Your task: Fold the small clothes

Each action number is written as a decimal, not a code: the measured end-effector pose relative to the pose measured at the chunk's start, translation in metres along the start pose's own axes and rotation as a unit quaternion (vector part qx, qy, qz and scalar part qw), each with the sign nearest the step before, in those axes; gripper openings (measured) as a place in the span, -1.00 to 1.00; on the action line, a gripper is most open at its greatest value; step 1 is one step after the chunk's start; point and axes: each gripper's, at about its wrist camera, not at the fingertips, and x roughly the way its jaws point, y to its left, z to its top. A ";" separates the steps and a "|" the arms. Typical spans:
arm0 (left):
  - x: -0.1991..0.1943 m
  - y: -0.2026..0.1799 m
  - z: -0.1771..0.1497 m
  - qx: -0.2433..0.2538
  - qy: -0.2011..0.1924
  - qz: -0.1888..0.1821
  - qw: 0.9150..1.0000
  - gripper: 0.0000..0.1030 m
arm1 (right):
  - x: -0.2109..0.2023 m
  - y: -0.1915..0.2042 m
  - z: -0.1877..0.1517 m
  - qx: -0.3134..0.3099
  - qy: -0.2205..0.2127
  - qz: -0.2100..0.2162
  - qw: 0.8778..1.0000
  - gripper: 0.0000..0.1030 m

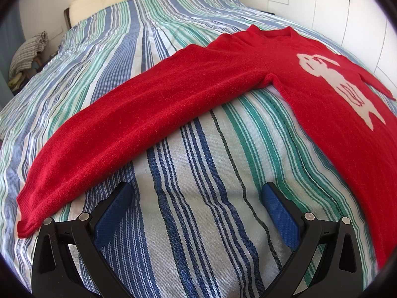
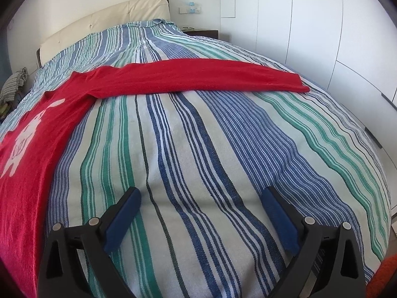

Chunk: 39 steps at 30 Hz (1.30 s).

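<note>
Both cams sit low, close over the blue-green striped bedspread (image 1: 198, 223), facing the cream padded headboard (image 2: 104, 22). L view: red knit sweater (image 1: 153, 114) just ahead of jaws. R view: same sweater (image 2: 198, 77) farther ahead and left.

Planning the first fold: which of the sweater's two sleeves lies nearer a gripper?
The sleeve in the left wrist view: its cuff almost reaches the open left gripper. The other sleeve lies far beyond the right gripper.

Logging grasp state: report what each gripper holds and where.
Nothing is held. The left gripper and right gripper are both open over the striped bedspread, short of the red sweater.
</note>
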 end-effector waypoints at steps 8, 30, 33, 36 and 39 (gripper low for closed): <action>0.000 0.000 0.000 0.000 0.000 0.000 1.000 0.99 | 0.000 0.000 0.000 -0.002 0.000 0.001 1.000 0.90; 0.000 0.000 0.000 0.000 0.000 0.000 1.000 0.99 | -0.003 -0.002 -0.001 0.001 -0.003 0.015 1.000 0.94; 0.000 0.000 0.000 0.000 0.000 0.000 1.000 0.99 | -0.003 -0.002 -0.001 0.001 -0.003 0.015 1.000 0.94; 0.000 0.000 0.000 0.000 0.000 0.000 1.000 0.99 | -0.003 -0.002 -0.001 0.001 -0.003 0.016 1.000 0.94; 0.000 0.000 0.000 0.000 0.000 0.000 1.000 0.99 | -0.003 -0.002 -0.001 0.002 -0.004 0.017 1.000 0.94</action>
